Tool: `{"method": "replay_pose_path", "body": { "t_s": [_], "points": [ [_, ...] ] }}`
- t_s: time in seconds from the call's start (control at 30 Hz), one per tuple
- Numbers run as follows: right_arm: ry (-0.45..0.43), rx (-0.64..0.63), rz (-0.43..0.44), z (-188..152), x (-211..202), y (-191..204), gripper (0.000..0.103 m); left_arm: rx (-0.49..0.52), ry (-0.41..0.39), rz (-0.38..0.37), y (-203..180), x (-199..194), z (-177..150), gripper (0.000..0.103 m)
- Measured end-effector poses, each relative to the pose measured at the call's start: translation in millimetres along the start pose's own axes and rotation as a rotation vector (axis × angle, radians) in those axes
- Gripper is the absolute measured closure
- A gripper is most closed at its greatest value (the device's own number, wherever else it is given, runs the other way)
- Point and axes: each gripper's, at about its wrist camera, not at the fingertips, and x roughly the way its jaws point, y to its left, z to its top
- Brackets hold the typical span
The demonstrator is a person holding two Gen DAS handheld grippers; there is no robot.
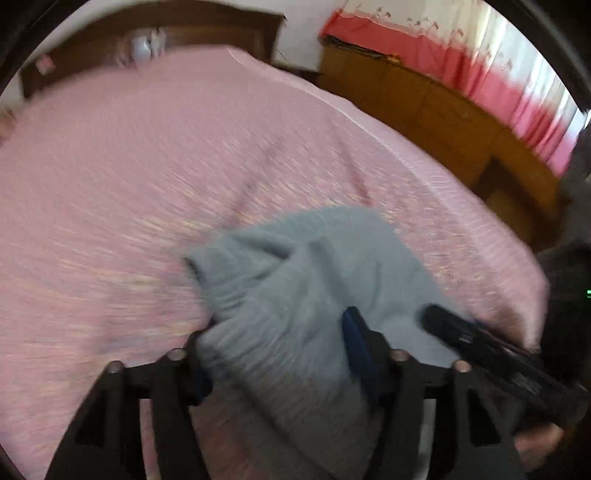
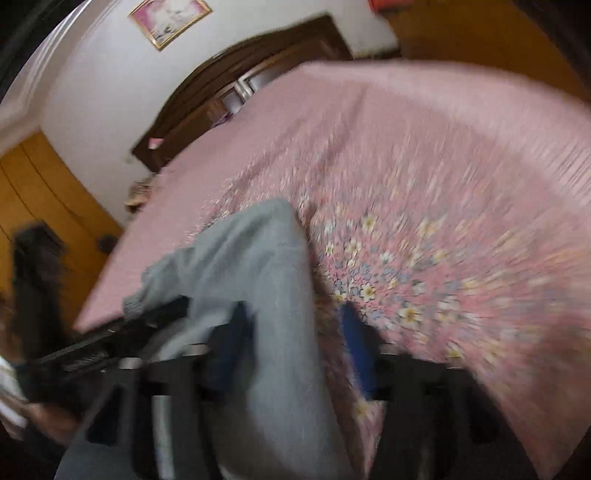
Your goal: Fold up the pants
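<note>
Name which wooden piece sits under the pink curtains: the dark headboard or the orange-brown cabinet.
The orange-brown cabinet; the curtains hang directly above it, while the dark headboard stands against bare white wall.

The pink bedspread (image 1: 147,177) lies bare from the headboard (image 1: 207,29) edge down to mid-bed, giving open passage there. Near the foot edge, the bunched grey pants (image 1: 295,280) rise as a mound between both grippers. Along the bed's right edge, a wooden cabinet (image 1: 443,122) stands close, narrowing the passage on that side.
</note>
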Motion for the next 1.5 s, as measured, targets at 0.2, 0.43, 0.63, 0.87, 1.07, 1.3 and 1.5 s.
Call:
{"method": "replay_pose_path", "body": {
  "t_s": [0.2,0.43,0.63,0.87,1.07,1.3,1.5],
  "points": [
    [-0.046,-0.08,-0.064,-20.7,-75.7,59.9,0.031,0.083,-0.05,0.018,-20.8,-87.8,-22.4,0.035],
    [-0.086,-0.057,-0.077,-29.3,-124.0,95.7,0.031,0.081,-0.073,0.022,-42.2,-155.1,-53.1,0.031],
    [-0.094,-0.038,-0.062,-56.7,-146.2,96.3,0.031,0.085,-0.1,0.063,-47.9,-180.8,-91.1,0.031],
    [-0.03,0.009,-0.077,-99.2,-135.6,86.0,0.031,0.107,-0.101,0.107,-49.4,-177.5,-134.3,0.031],
    [0.005,-0.112,-0.322,-134.7,-99.3,92.7,0.031,0.094,-0.039,0.114,-40.2,-146.0,-163.8,0.031],
    [-0.001,-0.185,-0.376,-145.3,-83.0,97.7,0.031,0.111,-0.11,0.161,-31.4,-102.8,-190.9,0.023],
    [0.02,-0.206,-0.392,-136.6,-81.6,103.5,0.031,0.131,-0.07,0.177,-33.2,-96.5,-181.1,0.019]
  ]
}}
